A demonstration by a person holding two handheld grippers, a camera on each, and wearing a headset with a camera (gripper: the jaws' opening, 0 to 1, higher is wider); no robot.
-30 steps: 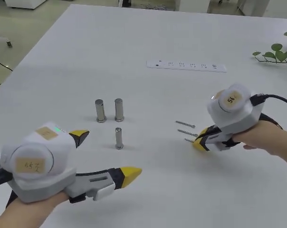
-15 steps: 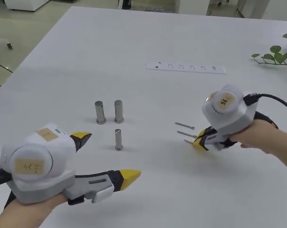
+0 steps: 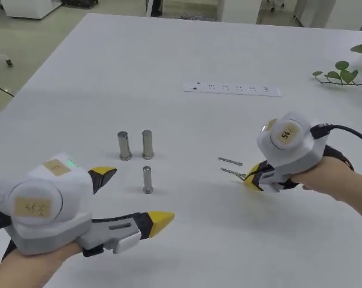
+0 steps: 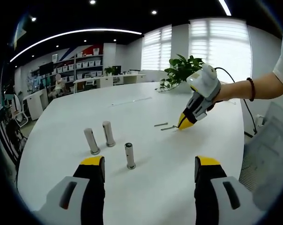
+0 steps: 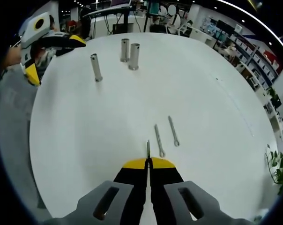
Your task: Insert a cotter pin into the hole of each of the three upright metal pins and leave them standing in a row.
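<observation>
Now your right hand-held gripper (image 5: 148, 161) has its yellow-tipped jaws pressed together on one cotter pin (image 5: 148, 147). It is a thin grey wire piece, and its free end sticks out straight ahead between the tips, along the line of the jaws. Two other cotter pins (image 5: 159, 139) lie flat on the smooth white desk (image 5: 85, 122) just beside it, almost parallel to each other and to the held one.

Your left hand-held gripper (image 4: 150, 164) has its jaws spread wide apart, low over the desk. Ahead of it stand the three metal pins (image 3: 147, 144). They are smooth, shiny cylinders, all upright with the long axis vertical. Two stand side by side, close but apart. The third pin (image 4: 129, 156) stands alone, nearer to you, and a small dark hole shows near its top. The metal pins are well apart from the cotter pins.
</observation>
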